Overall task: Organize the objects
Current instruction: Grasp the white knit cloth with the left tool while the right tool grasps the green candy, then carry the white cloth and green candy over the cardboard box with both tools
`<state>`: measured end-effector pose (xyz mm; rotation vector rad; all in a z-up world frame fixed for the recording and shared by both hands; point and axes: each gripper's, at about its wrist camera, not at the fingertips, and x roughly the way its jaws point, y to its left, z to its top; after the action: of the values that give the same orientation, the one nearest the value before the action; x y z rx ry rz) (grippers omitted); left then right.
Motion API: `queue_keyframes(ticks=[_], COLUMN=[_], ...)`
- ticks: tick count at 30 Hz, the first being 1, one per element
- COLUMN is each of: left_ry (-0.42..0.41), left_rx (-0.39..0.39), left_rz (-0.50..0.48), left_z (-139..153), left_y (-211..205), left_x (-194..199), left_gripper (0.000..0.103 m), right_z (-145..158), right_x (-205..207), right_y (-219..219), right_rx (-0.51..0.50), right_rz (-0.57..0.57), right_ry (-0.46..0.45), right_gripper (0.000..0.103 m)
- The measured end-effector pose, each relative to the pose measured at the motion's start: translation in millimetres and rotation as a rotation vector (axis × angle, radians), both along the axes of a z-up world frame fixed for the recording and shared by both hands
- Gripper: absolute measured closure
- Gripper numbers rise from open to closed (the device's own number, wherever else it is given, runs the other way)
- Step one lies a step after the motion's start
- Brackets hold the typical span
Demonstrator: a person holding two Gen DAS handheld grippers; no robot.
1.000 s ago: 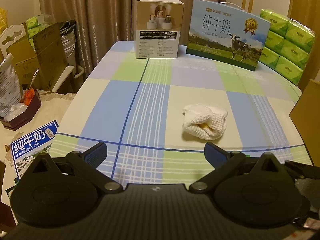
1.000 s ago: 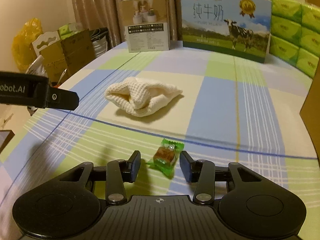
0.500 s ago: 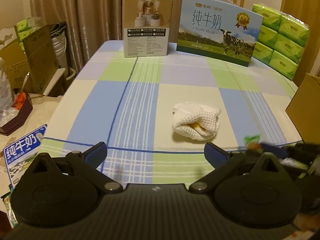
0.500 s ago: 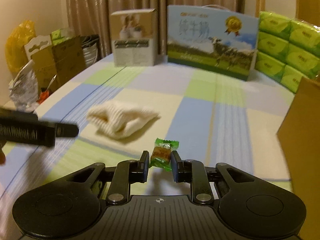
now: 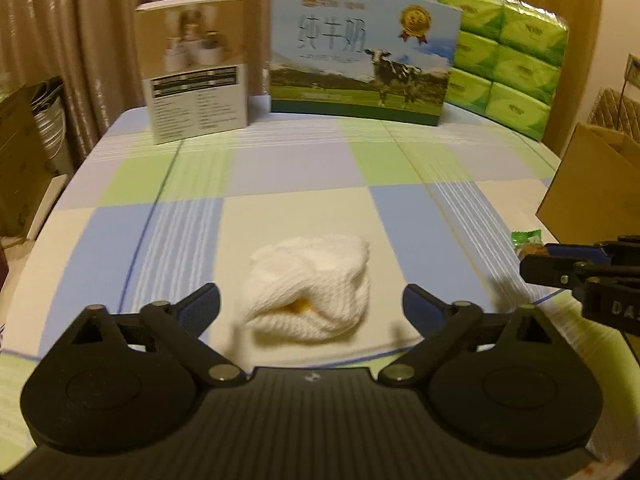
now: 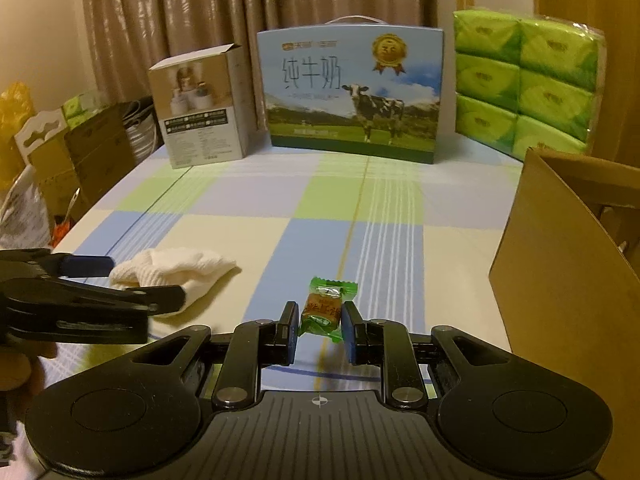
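Spanning both views is a table under a blue, green and cream checked cloth (image 6: 360, 216), its middle lying bare and open. Along the far edge are standing a blue milk carton with a cow picture (image 6: 352, 88), a stack of green tissue packs (image 6: 528, 80) at the right corner, and a beige printed box (image 6: 200, 112) to the left. A brown cardboard box wall (image 6: 560, 280) is closing off the right side, and the table's left edge is dropping away to floor clutter.

A white knitted cloth bundle (image 5: 308, 292), showing something yellow in its fold, is lying on a cream square toward the near edge. The left gripper (image 5: 312, 304) is straddling it, jaws standing wide and having just been closing slightly; the pads are not pressing on the cloth. A second ago the bundle sat well ahead of this gripper and to its right; it is now lying between the fingertips.

The right gripper (image 6: 320, 328) is clamping a small green-wrapped candy (image 6: 324, 308), jaws nearly shut on it. Earlier the candy lay on the cloth between open jaws; it is now being held clear of the table, right of the bundle.
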<state>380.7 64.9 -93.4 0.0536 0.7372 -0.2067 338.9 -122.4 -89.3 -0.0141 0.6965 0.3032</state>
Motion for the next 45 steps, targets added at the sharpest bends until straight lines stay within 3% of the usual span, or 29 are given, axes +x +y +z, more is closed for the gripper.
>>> queue_keyframes(ticks=[6, 13, 18, 26, 34, 45], left_ry=[-0.01, -0.002, 0.044, 0.103, 0.043, -0.016], left_rx=[0.086, 0.101, 0.07, -0.004, -0.013, -0.088], left_rz=[-0.029, -0.032, -0.02, -0.013, 0.01, 0.029], left_z=[-14, -21, -11, 11, 51, 95], left_y=[-15, -17, -17, -21, -36, -66], left_x=[16, 13, 7, -29, -107, -214], left_gripper=[0.02, 0.054, 0.066, 0.067, 0.067, 0.067], right_z=[0, -3, -1, 17, 45, 93], right_x=[1, 0, -3, -33, -106, -194], right_y=[-2, 2, -1, -17, -41, -78], right_rx=[0.011, 0.017, 0.021, 0.045, 0.09, 0.097], right_rz=[-0.001, 0.012, 0.011, 0.002, -0.008, -0.016], right_ry=[0.011, 0.031, 0.04, 0.044, 0.031, -0.012], right_gripper=[0.083, 0.083, 0.084, 0.084, 0.084, 0.083])
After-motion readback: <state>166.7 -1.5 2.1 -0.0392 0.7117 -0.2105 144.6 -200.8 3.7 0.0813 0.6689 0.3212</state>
